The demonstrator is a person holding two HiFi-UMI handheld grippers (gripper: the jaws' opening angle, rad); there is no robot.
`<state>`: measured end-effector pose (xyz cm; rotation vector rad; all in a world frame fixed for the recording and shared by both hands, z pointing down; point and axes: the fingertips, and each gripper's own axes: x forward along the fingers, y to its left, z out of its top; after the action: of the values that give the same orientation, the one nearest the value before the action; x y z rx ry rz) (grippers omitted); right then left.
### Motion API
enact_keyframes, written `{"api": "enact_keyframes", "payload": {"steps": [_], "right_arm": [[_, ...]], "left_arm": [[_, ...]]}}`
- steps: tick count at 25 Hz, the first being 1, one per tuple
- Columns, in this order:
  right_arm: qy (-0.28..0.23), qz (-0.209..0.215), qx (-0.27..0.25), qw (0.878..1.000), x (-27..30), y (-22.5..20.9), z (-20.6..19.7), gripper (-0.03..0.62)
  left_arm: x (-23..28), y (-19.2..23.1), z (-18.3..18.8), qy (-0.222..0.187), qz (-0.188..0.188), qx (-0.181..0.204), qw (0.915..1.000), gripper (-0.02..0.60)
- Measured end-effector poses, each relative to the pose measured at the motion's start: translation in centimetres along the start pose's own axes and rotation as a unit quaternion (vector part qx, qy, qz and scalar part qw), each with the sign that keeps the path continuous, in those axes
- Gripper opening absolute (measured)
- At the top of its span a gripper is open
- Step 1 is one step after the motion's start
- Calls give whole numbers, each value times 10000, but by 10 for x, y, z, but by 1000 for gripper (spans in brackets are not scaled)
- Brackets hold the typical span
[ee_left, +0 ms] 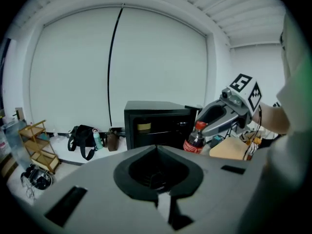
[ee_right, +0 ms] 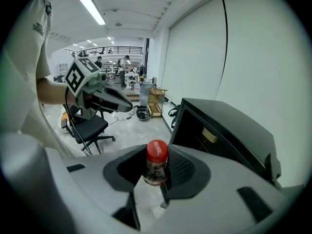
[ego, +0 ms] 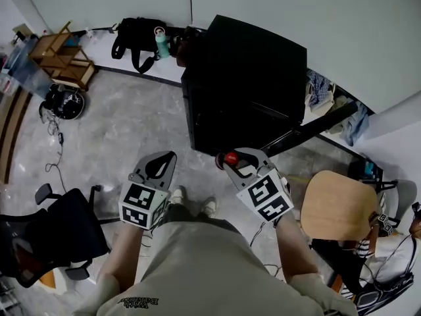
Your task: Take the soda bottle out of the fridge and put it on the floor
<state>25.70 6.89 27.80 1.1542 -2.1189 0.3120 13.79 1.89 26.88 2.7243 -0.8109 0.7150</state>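
The right gripper [ego: 237, 162] is clenched on the bottle [ee_right: 156, 161] by its neck, under the red cap, so it hangs outside the fridge [ego: 243, 84], above the floor [ego: 131, 130]. The left gripper [ego: 160, 166], closed and empty, is held aside.

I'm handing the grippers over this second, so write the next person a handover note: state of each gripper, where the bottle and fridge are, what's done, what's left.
Right gripper: shut on the soda bottle, gripping its neck just under the red cap.
Left gripper: jaws together, nothing in them, held beside the right one.
Fridge: black, in front of you, door open.
Done: the bottle is out of the fridge and held in the air.
Left: lower it, stand it on the floor, then open the right jaws.
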Motion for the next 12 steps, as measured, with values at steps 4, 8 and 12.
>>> {"api": "enact_keyframes", "payload": {"steps": [4, 8, 12], "right_arm": [[-107, 239, -155, 9995, 6, 8, 5, 112], [-113, 463, -291, 9984, 17, 21, 11, 112], [-67, 630, -488, 9968, 30, 37, 21, 112]], "left_arm": [[-10, 2, -10, 82, 295, -98, 9995, 8], [-25, 14, -18, 149, 703, -178, 9973, 8], [-42, 26, -26, 136, 887, -285, 9956, 8]]}}
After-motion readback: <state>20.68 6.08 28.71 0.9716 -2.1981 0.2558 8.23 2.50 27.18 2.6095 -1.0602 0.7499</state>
